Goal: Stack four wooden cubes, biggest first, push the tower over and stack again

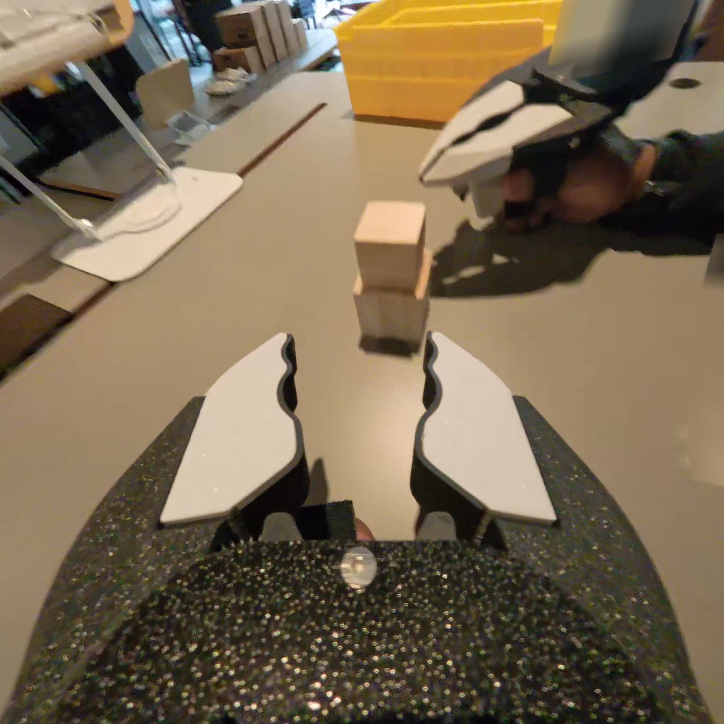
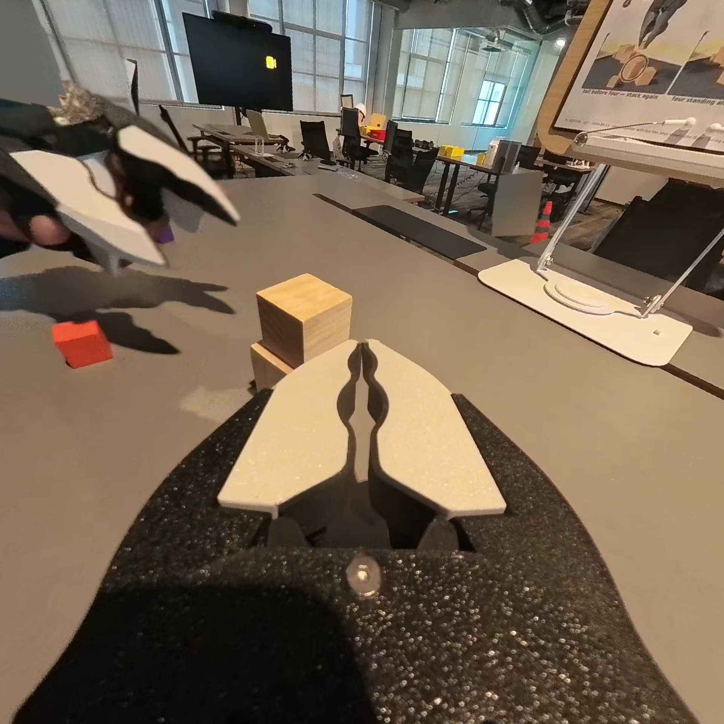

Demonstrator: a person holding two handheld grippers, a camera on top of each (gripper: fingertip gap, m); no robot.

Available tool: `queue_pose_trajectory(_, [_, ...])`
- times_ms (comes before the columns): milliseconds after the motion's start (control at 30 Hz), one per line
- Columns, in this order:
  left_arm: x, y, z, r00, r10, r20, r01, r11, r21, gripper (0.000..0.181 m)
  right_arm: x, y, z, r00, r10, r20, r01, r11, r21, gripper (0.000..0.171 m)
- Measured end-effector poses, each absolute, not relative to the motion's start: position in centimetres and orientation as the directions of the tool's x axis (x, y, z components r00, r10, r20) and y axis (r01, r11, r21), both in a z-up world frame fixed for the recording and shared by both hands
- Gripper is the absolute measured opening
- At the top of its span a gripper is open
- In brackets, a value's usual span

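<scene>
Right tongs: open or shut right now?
Shut and empty. In the right wrist view the right tongs have their tips meeting with nothing between them, just beside the two stacked wooden cubes.

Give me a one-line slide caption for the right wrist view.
Shut right gripper beside a two-cube wooden stack; open left gripper above a red cube.

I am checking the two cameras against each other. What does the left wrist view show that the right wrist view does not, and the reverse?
Only the left wrist view shows the yellow bins and stacked cardboard boxes behind the table.

Only the right wrist view shows a red cube, a dark wall screen and a poster board.

Both show the two stacked wooden cubes, the grey table, the white stand base, the open left gripper and the shut right gripper.
</scene>
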State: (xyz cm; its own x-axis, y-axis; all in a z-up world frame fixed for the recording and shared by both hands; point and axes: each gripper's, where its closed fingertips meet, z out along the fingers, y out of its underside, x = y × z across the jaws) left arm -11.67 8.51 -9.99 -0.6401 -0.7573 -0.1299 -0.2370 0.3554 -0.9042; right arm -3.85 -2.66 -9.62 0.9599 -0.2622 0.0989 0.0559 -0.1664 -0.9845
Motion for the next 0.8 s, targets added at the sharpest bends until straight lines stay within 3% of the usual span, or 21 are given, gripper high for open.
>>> queue_pose_trajectory(300, [-21.7,9.8,-14.8,-0.775,-0.631,0.022,-0.331,0.376,-0.865,0.054,-3.8,-2.6,-9.7,0.961,-0.261,0.088,0.043,-0.174,-0.984,0.000])
queue_pose_trajectory(800, [-21.3,8.6,-16.5,-0.839,-0.543,-0.029,-0.303,0.512,-0.804,0.027,-4.0,-2.6,-9.7,0.961,-0.258,0.100,0.056,-0.170,-0.984,0.000])
